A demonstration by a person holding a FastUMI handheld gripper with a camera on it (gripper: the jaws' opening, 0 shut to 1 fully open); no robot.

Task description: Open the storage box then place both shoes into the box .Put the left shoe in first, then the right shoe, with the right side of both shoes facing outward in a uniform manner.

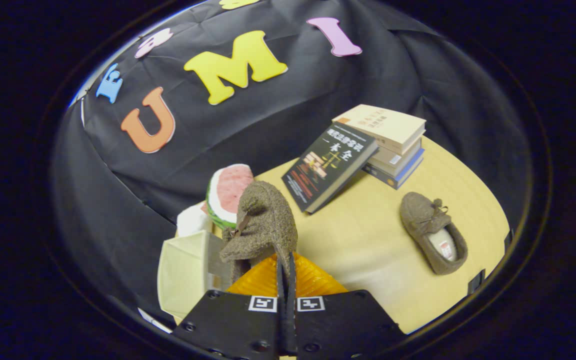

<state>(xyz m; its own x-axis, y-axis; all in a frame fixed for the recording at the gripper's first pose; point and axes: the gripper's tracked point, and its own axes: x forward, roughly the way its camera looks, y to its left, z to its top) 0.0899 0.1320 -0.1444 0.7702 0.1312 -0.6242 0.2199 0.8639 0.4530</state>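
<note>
- The tongs [286, 272] are pressed nearly together and pinch the rim of one brown shoe [263, 225], which hangs lifted, toe pointing up and away
- Whether this is the left or right shoe I cannot tell for sure; going by the task order it should be the left
- The box [185, 272] sits just beside the held shoe, on its left, pale and apparently open, with a flap or wall turned toward the tongs; so the opening step looks done
- The held shoe is beside the box, not yet inside it; I cannot see the inside of the box
- An orange ribbed thing [313, 282] lies right under the tongs; what it is I cannot tell
- The other shoe [433, 232] lies flat on the bench [368, 240], well apart to the right, opening up, untouched
- A watermelon slice toy [228, 192] stands beyond the held shoe, and books [388, 140] are stacked at the far side, one dark book [328, 172] leaning on the stack
- Left to do, by my reckoning: set the first shoe in with its right side outward, then fetch the second and place it the same way
</note>
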